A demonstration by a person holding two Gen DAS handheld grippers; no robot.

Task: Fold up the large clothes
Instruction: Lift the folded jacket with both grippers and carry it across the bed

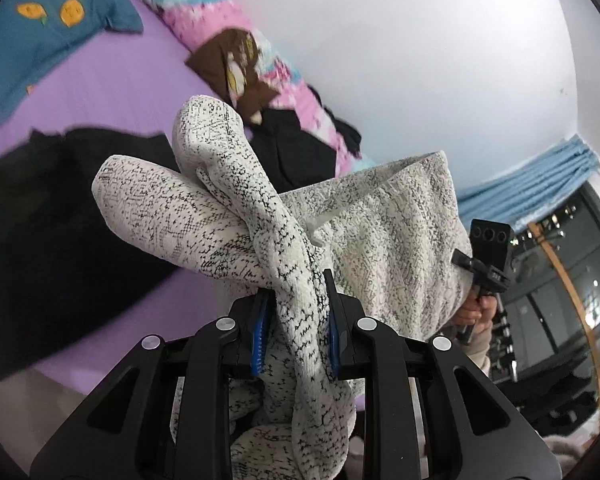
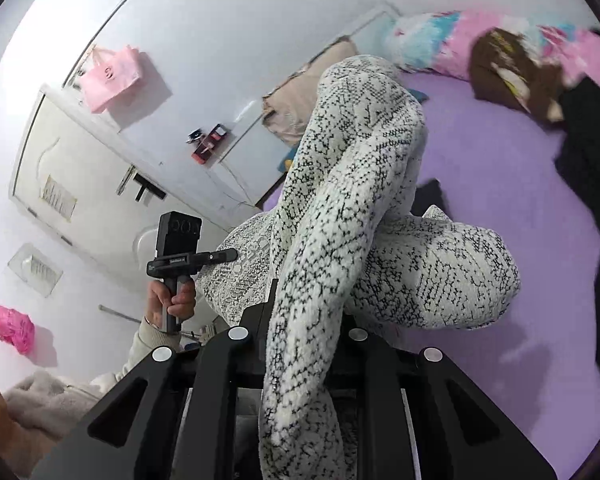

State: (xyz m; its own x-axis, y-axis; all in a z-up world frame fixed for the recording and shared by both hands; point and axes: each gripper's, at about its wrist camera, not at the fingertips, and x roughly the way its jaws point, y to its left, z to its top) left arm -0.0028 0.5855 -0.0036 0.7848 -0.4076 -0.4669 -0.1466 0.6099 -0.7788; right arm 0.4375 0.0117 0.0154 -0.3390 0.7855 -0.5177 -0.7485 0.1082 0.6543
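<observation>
A white knit garment with black flecks (image 1: pixel 236 216) hangs in the air above a purple bed (image 1: pixel 100 92). My left gripper (image 1: pixel 296 280) is shut on a bunched fold of it, with the blue pads (image 1: pixel 260 328) pressing the cloth from both sides. My right gripper (image 2: pixel 300 300) is shut on another bunched part of the same garment (image 2: pixel 340 208), which drapes over and hides its fingers. Each view shows the other hand-held gripper behind the cloth: the right one (image 1: pixel 488 256), the left one (image 2: pixel 180 248), each gripped by a hand.
Black clothes (image 1: pixel 60 240) lie on the purple sheet (image 2: pixel 500 152). A blue pillow (image 1: pixel 48 32) and a pink-and-blue fluffy blanket (image 1: pixel 204 12) lie along the white wall. A door with a pink bag (image 2: pixel 112 76) is at left, blue curtains (image 1: pixel 532 184) and a dark window at right.
</observation>
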